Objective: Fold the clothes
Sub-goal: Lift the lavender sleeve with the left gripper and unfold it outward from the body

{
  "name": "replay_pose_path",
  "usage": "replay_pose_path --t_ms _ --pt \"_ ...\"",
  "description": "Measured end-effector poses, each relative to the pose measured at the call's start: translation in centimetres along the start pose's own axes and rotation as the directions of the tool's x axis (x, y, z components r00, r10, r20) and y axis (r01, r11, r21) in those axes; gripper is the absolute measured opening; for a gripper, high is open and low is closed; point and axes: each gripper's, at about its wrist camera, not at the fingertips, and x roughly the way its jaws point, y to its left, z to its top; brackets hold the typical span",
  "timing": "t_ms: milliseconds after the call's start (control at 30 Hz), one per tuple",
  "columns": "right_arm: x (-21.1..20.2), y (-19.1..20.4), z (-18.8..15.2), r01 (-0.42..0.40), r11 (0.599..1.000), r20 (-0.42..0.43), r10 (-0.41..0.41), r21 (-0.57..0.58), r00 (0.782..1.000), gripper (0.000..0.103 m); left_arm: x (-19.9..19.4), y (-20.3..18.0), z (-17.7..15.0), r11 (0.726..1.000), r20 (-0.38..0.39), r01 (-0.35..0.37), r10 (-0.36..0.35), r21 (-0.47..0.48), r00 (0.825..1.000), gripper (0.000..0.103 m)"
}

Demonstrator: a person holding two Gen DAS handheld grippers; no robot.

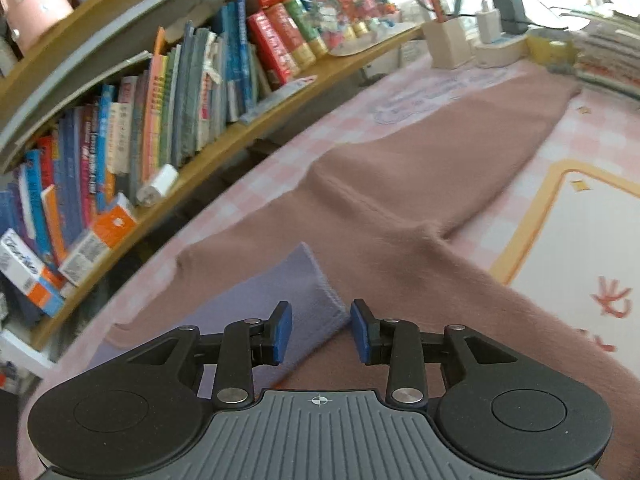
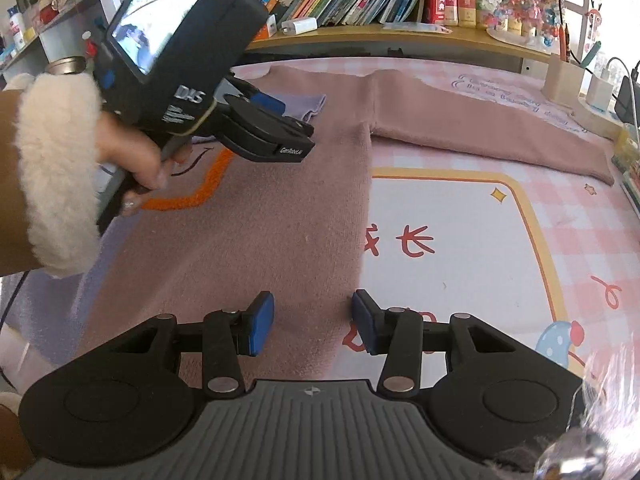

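A dusty-pink knit sweater (image 2: 280,216) lies flat on the desk mat, one sleeve (image 2: 492,124) stretched to the right. A lilac cuff (image 1: 280,304) of the other sleeve lies folded over the body near the collar. My left gripper (image 1: 320,330) is open, its pads either side of the cuff's corner, just above it. It also shows in the right wrist view (image 2: 280,112). My right gripper (image 2: 312,320) is open and empty, low over the sweater's right side edge near the hem.
A bookshelf (image 1: 168,120) full of books runs along the desk's back edge. A pen holder (image 1: 446,44), chargers and a power strip (image 1: 500,46) stand at the far right. A pink checked mat (image 2: 480,260) with a white panel covers the desk.
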Motion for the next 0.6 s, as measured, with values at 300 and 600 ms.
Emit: replay_pose_path --t_ms 300,600 --pt "-0.1 -0.1 -0.2 -0.008 1.0 0.002 0.008 -0.015 1.0 0.043 -1.5 5.2 -1.2 0.976 0.05 -0.068 0.08 -0.205 0.996 0.004" --pt "0.3 0.7 0.0 0.038 0.999 -0.008 -0.038 -0.023 0.999 0.043 -9.1 20.6 -7.2 0.805 0.04 -0.223 0.292 -0.549 0.955 0.004"
